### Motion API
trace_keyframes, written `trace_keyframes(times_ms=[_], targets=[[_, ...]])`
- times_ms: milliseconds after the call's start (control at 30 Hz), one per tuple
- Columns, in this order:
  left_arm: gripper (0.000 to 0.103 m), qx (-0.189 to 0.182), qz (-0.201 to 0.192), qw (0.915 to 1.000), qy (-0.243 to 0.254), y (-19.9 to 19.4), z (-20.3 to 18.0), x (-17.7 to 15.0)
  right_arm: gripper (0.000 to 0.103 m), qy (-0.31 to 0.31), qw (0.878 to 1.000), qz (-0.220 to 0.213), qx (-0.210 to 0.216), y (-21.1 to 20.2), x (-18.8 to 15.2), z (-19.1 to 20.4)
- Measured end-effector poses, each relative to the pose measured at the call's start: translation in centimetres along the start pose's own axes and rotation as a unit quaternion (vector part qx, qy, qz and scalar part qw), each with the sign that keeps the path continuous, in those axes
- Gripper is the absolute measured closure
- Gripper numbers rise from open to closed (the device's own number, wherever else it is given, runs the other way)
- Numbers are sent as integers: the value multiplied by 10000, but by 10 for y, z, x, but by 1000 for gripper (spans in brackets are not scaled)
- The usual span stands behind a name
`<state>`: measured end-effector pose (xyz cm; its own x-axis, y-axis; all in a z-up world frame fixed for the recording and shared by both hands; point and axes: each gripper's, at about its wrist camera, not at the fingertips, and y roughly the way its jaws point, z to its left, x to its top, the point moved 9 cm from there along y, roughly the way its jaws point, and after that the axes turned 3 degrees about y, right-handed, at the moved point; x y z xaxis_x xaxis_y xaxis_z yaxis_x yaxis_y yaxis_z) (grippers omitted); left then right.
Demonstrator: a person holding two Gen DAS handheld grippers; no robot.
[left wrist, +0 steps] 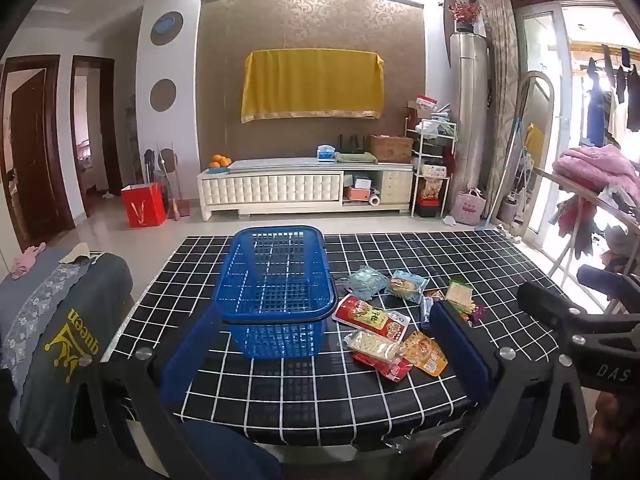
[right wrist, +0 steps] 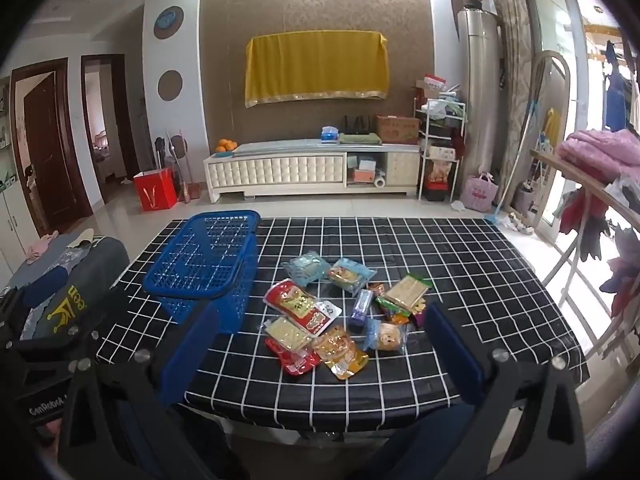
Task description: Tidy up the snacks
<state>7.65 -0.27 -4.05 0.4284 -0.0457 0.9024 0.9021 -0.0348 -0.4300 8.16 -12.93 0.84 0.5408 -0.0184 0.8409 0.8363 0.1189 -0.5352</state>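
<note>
Nothing is being carried yet: both grippers are hovering over the near edge of the table, so by my reading the sorting is only about to begin. The left gripper (left wrist: 326,344) is holding its blue fingers spread wide with nothing between them, facing the blue basket (left wrist: 276,296), which is standing empty on the left half of the table. The right gripper (right wrist: 320,344) is likewise gaping and empty, pointing at the snacks (right wrist: 340,308), which are lying in a loose heap just to the right of the basket, some overlapping. Nearest the grippers are lying an orange packet (right wrist: 340,350), a red packet (right wrist: 298,306) partly under a pale cracker pack (right wrist: 288,332), and a round bun in a clear wrapper (right wrist: 386,336); farther back two light blue wrapped cakes (right wrist: 350,274) are resting side by side. The next move probably calls for reaching forward to a near, top-lying packet, closing on its thin crinkly edge, and lifting it left over the basket rim; the flat packets may be hard to pinch off the cloth. The black tablecloth (right wrist: 460,280) with white grid lines is covering the whole top. Beyond it, across a pale tiled floor, a white cabinet (right wrist: 312,172) is standing under a yellow cloth (right wrist: 316,68) hanging on the far wall.
</note>
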Motion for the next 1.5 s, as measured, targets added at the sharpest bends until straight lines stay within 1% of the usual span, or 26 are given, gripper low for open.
trace_keyframes(times_ms=[100,133,167,233,333,933,1500], targets=[[0,6,14,10000,-9,-4,1,-3,0,-53,10000,-20,-46,0,0,2],[0,23,3,10000,-15,-6,1,-4,0,19,10000,41,46,0,-3,0],[0,27,108,9999,38,1,2,1,0,58,9999,95,113,0,-5,0],[0,36,102,9999,47,1,3,1,0,49,9999,114,112,0,-5,6],[0,53,115,9999,39,1,4,0,0,136,9997,142,150,1,-6,0],[0,90,144,9998,-52,1,4,-2,0,77,9997,178,133,2,-12,2],[0,38,173,9998,-79,0,4,-4,0,114,9996,242,128,1,-14,1]])
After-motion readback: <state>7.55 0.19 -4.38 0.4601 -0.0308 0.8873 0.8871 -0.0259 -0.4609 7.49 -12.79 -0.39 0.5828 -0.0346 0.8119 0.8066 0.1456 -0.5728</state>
